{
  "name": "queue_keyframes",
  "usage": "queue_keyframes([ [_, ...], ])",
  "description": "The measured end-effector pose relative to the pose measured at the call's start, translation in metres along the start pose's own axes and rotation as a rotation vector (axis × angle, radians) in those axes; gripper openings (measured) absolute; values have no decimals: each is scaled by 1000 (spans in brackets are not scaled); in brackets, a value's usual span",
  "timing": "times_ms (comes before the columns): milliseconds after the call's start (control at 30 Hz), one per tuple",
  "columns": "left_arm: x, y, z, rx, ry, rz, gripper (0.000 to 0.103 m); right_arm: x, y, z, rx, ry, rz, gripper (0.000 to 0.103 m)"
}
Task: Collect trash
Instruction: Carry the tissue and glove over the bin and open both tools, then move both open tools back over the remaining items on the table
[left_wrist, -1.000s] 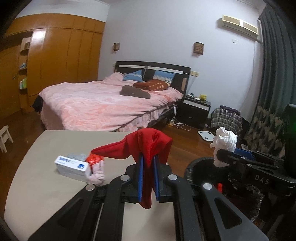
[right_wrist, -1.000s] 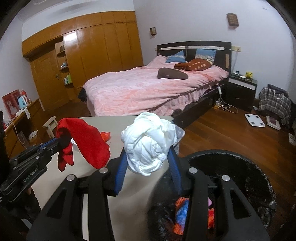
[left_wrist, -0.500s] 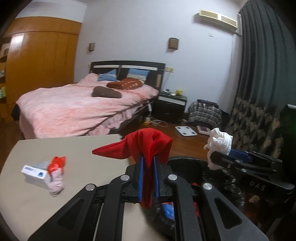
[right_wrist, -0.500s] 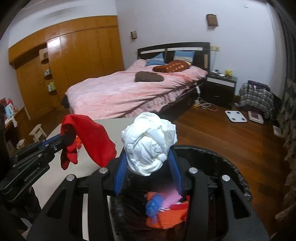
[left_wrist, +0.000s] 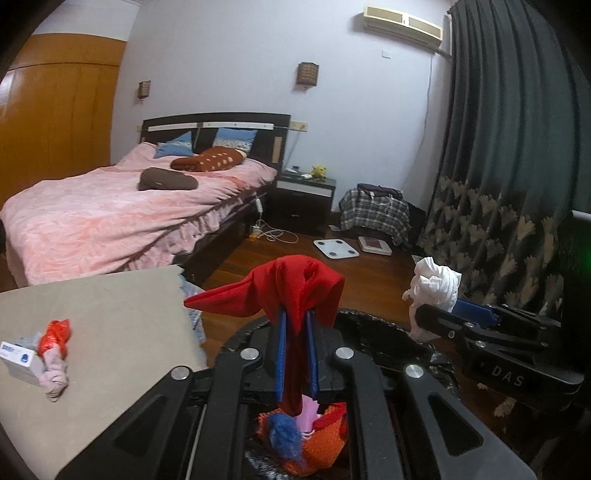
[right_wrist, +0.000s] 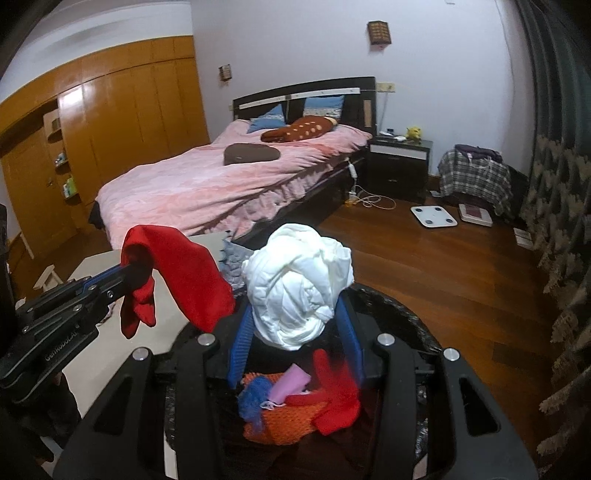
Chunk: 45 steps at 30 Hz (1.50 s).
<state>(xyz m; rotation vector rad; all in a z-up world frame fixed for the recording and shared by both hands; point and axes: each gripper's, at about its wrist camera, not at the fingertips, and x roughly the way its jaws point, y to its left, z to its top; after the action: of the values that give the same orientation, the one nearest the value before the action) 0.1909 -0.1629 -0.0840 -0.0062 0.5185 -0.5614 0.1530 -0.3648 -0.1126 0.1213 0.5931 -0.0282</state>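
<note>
Left gripper (left_wrist: 295, 354) jaws pinch a limp red sock (left_wrist: 291, 288); right gripper (right_wrist: 295, 332) jaws hold a soft white wad (right_wrist: 299, 284). Both hang over the trash bin (right_wrist: 402, 317). Light, compressible; grip mid-bulk.

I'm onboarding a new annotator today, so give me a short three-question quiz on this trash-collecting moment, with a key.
1. Which item do the left tongs hold: the red cloth or the white wad?
2. True or false: the black bin is empty.
3. Where do the small box and the red-and-pink scrap lie?

Key
1. The red cloth; the right tongs hold the white wad.
2. False: orange, blue, pink and red items lie in it.
3. On the beige table, touching each other, not yet collected.
</note>
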Motion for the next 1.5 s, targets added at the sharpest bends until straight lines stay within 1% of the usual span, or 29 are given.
queue_keyframes([
  [300, 30, -14, -6, 22, 45, -43, 10, 6, -23, -15, 32, 31, -42, 43],
  [600, 49, -12, -17, 19, 99, -71, 10, 24, -30, -29, 47, 87, -66, 43],
  [633, 50, -11, -18, 18, 105, -74, 10, 26, -30, -30, 47, 93, -69, 44],
  [667, 52, -11, -20, 17, 111, -78, 11, 27, -31, -32, 47, 98, -74, 47],
  [733, 54, -10, -23, 16, 121, -80, 19, 30, -31, -33, 43, 106, -85, 52],
  [767, 55, -10, -23, 15, 128, -86, 28, 31, -31, -35, 41, 112, -93, 57],
  [800, 55, -10, -24, 14, 131, -86, 32, 31, -30, -35, 41, 112, -98, 63],
  [833, 55, -8, -26, 17, 134, -83, 35, 31, -30, -36, 41, 109, -105, 66],
  [900, 52, -5, -27, 15, 133, -75, 47, 29, -29, -36, 41, 99, -116, 74],
  [933, 51, -3, -28, 12, 131, -71, 49, 28, -30, -36, 40, 92, -122, 77],
  [967, 49, 1, -28, 8, 127, -64, 54, 26, -29, -35, 37, 81, -130, 84],
  [1000, 47, 4, -29, 8, 124, -53, 60, 24, -28, -34, 34, 71, -138, 90],
  [1100, 40, 12, -28, 10, 109, -20, 74, 20, -26, -33, 32, 55, -135, 97],
  [1167, 32, 20, -28, 4, 98, 11, 82, 18, -26, -30, 33, 50, -120, 97],
  [1267, 17, 32, -29, -5, 76, 47, 86, 15, -18, -26, 21, 43, -103, 97],
  [1367, 3, 44, -30, -3, 63, 93, 88, 17, -3, -22, 5, 41, -75, 97],
  [1500, -20, 70, -36, -33, 54, 167, 90, 22, 20, -15, -5, 44, -32, 97],
])
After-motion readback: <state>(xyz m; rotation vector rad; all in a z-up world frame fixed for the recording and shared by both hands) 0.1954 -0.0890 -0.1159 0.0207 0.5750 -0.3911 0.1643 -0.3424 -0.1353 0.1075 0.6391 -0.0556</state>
